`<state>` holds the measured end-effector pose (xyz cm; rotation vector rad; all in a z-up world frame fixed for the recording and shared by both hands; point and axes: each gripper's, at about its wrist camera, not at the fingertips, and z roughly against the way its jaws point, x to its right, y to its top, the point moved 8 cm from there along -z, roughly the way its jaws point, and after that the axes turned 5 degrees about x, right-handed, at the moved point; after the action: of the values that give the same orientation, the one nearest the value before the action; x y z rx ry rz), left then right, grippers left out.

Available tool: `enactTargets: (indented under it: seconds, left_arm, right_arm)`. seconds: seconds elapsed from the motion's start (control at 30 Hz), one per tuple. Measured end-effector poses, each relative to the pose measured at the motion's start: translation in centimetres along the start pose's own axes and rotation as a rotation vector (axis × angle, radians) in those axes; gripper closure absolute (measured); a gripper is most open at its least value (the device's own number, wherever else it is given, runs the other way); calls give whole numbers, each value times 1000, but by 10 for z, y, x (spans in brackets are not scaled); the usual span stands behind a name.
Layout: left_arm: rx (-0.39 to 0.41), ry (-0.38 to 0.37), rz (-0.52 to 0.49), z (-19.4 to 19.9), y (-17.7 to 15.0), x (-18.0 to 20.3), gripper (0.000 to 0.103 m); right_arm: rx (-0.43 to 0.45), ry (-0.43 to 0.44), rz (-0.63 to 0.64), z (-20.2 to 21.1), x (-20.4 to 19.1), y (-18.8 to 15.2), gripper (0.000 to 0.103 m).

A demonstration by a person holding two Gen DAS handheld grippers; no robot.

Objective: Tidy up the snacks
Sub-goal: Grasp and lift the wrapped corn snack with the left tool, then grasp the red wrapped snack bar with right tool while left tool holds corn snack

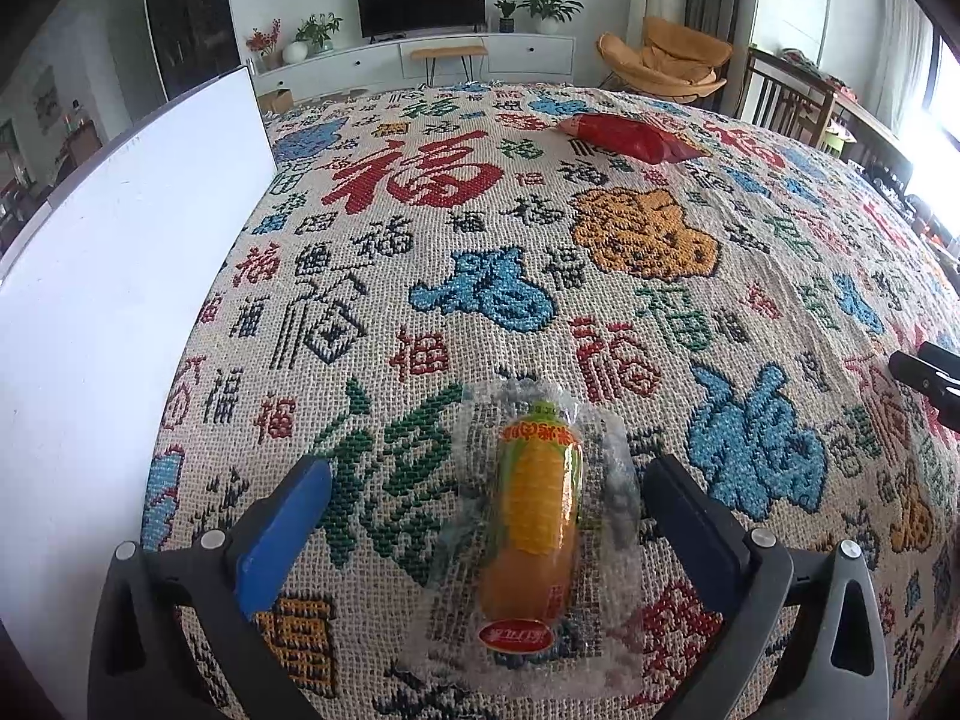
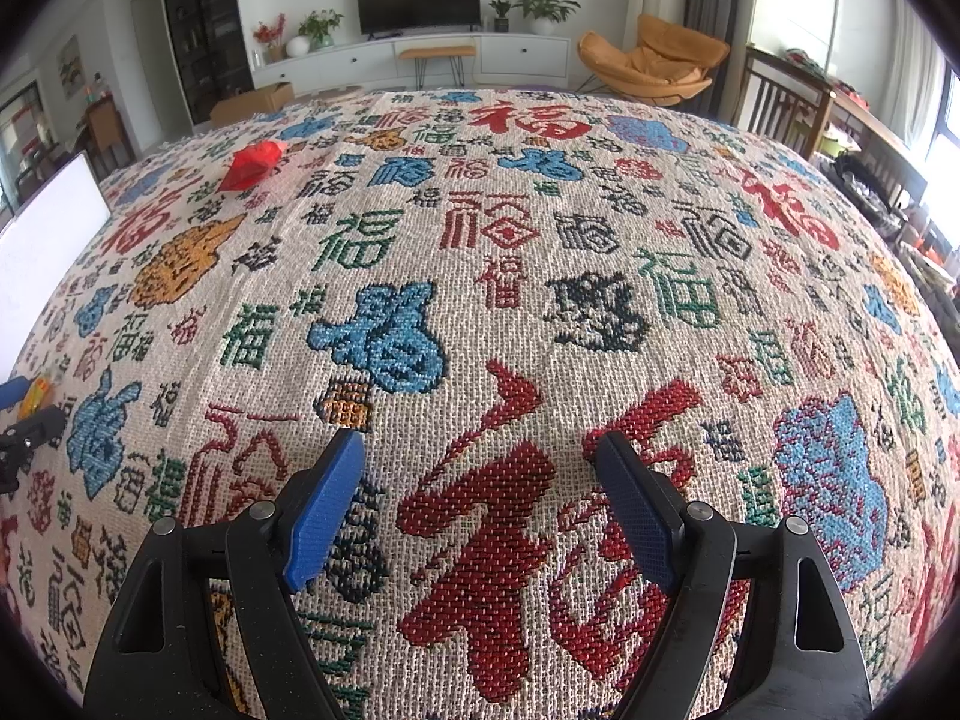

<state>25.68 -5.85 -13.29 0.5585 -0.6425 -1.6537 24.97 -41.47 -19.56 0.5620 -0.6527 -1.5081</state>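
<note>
A corn sausage snack (image 1: 537, 510) in a clear wrapper lies on the patterned cloth between the fingers of my left gripper (image 1: 489, 474), which is open around it without touching. A red snack bag (image 1: 630, 135) lies far ahead on the cloth; it also shows in the right wrist view (image 2: 252, 165) at the far left. My right gripper (image 2: 480, 450) is open and empty over the cloth. The corn snack (image 2: 36, 393) and the left gripper show at the left edge of the right wrist view.
A white box (image 1: 120, 276) stands on the left side of the table, also in the right wrist view (image 2: 42, 240). The right gripper's tip (image 1: 927, 372) shows at the right edge of the left wrist view. Chairs and a TV cabinet stand beyond the table.
</note>
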Motion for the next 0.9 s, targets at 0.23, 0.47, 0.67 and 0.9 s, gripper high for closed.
enactTargets:
  seconds: [0.23,0.47,0.67,0.9]
  left_arm:
    - [0,0,0,0,0,0,0]
    - [0,-1,0,-1,0,0,0]
    - [0,-1,0,-1,0,0,0]
    - [0,-2,0,-1,0,0,0]
  right_arm:
    - [0,-1,1,0,-1,-1,20]
    - [0,-1,0,0,-1,0,20]
    - [-2,4,-2,-1,0,-1,18]
    - [-7,106,-2,-3,-14,41,15]
